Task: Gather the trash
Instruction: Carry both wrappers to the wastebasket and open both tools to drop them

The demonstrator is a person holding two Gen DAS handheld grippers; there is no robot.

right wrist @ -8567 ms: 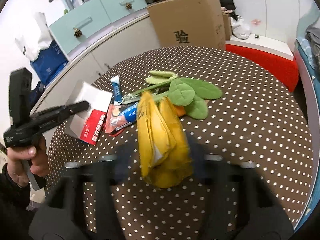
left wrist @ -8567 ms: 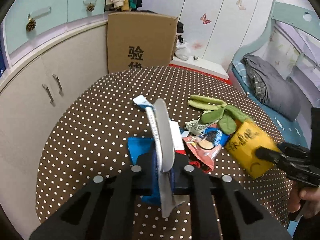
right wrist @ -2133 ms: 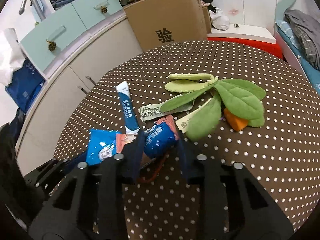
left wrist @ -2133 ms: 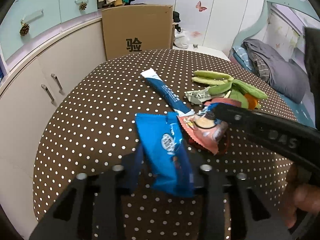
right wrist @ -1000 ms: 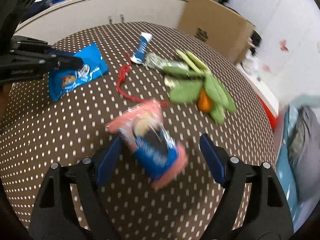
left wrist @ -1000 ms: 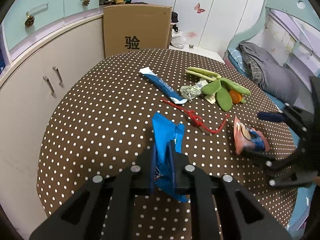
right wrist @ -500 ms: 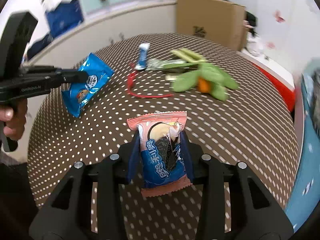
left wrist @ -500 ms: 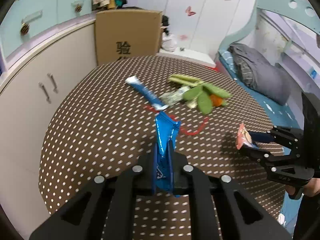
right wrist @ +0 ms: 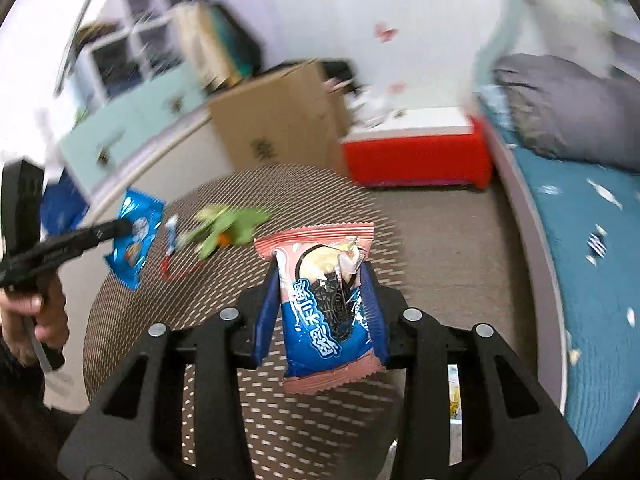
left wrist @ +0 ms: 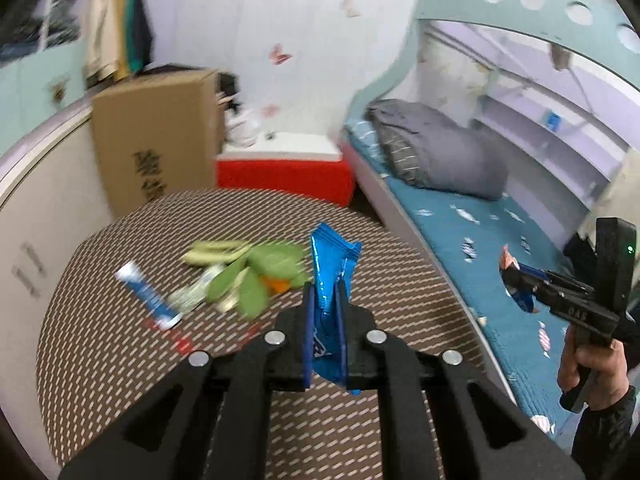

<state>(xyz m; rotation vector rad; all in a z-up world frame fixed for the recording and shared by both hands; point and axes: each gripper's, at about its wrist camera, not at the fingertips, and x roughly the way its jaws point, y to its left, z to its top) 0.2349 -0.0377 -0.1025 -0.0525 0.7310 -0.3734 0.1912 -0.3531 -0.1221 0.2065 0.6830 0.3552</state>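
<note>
The left gripper (left wrist: 325,312) is clamped on a crumpled blue foil snack packet (left wrist: 330,280), held above the round brown dotted table (left wrist: 100,344). The right gripper (right wrist: 320,304) grips a pink-and-blue cookie wrapper (right wrist: 324,304) upright. Farther back on the table lie a blue-and-white tube (left wrist: 146,294) and a green plush leafy toy (left wrist: 256,276).

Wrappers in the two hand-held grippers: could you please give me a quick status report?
Left hand-held gripper shut on blue wrapper. Right hand-held gripper shut on pink cookie wrapper. Both lifted clear of dotted table. Nothing blocking.
</note>
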